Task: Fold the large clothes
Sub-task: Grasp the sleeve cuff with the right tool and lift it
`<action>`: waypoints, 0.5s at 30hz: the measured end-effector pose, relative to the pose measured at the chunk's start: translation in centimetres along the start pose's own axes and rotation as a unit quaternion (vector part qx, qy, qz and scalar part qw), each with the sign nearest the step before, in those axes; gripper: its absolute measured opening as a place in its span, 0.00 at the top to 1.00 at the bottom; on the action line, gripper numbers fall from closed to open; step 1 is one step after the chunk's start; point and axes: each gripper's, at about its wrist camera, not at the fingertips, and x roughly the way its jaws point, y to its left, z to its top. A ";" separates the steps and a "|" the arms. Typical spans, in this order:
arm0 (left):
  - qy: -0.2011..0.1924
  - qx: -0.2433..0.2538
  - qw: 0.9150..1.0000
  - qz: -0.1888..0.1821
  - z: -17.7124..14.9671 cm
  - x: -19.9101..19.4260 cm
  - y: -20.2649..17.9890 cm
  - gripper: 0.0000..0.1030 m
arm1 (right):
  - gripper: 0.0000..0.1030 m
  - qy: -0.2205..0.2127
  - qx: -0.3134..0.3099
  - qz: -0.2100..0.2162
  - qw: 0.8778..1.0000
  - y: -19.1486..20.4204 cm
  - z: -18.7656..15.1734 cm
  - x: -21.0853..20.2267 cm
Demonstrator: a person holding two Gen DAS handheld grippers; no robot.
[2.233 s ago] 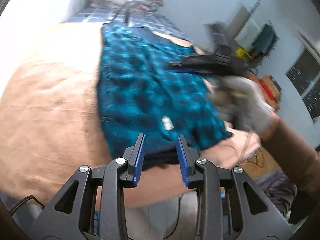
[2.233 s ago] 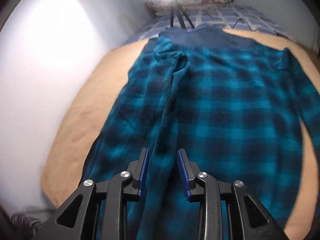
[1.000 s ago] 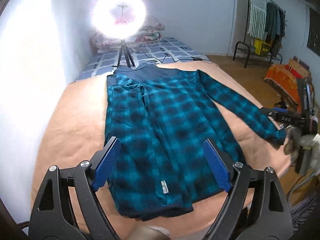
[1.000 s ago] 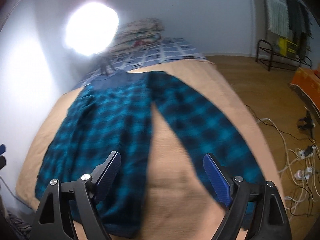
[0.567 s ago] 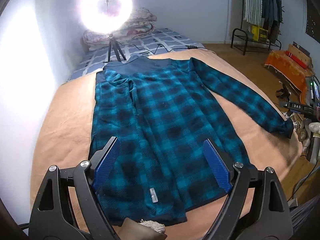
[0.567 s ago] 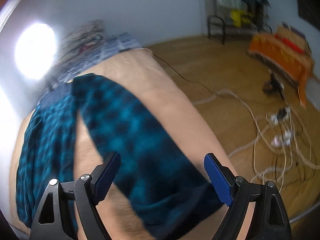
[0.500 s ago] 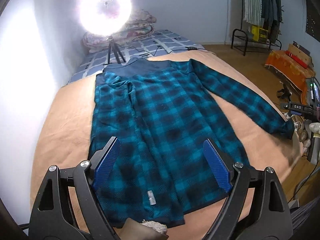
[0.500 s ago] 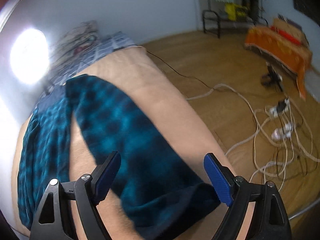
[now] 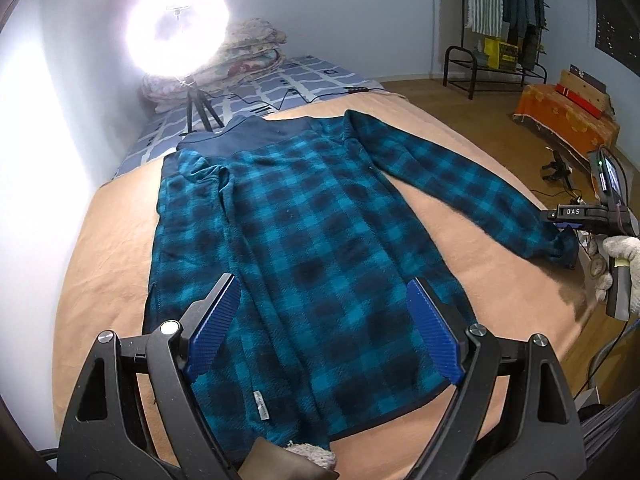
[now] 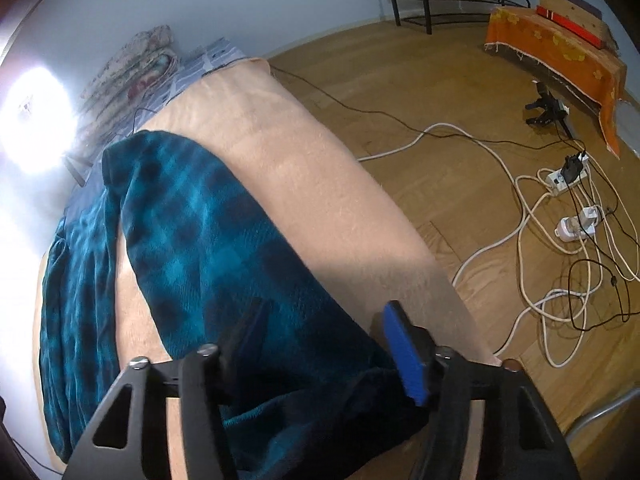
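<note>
A teal and black plaid fleece shirt [image 9: 304, 248] lies flat on a tan blanket [image 9: 104, 264], collar at the far end. Its left sleeve is folded over the body; its right sleeve [image 9: 472, 196] stretches out to the bed's right edge. My left gripper [image 9: 324, 320] is open and empty above the hem. My right gripper [image 10: 324, 344] is open with its jaws on either side of the right sleeve's cuff [image 10: 320, 380]; it also shows in the left wrist view [image 9: 576, 216] at the cuff.
A bright ring light on a tripod [image 9: 178, 28] stands beyond the collar, with folded quilts [image 9: 244, 52] behind. The wall runs along the left. Right of the bed lie white cables and power strips [image 10: 560, 208], an orange-covered bench [image 10: 556, 52] and a clothes rack [image 9: 500, 20].
My right gripper has come down onto the sleeve cuff and its jaws have narrowed around it. My left gripper stays open and has hardly moved.
</note>
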 end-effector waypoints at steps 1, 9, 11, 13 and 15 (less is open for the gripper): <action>-0.001 0.001 1.000 0.000 0.0 0.0 0.0 0.15 | 0.51 0.001 -0.004 -0.002 1.000 0.0 -0.1 -0.1; 0.000 0.001 1.000 -0.001 0.0 0.0 -0.2 0.15 | 0.87 -0.004 -0.013 0.009 1.000 0.1 -0.2 -1.1; 0.001 0.001 1.000 0.001 -0.1 0.1 0.0 0.15 | 0.96 -0.009 -0.016 0.010 1.000 0.4 -0.1 -1.5; 0.003 -0.003 1.000 0.001 -0.1 0.2 0.3 0.15 | 1.00 -0.013 -0.015 0.022 1.000 0.7 0.0 -2.0; 0.004 -0.007 1.000 0.003 -0.3 0.2 0.8 0.15 | 1.00 -0.015 -0.018 0.033 0.999 1.2 -0.1 -2.5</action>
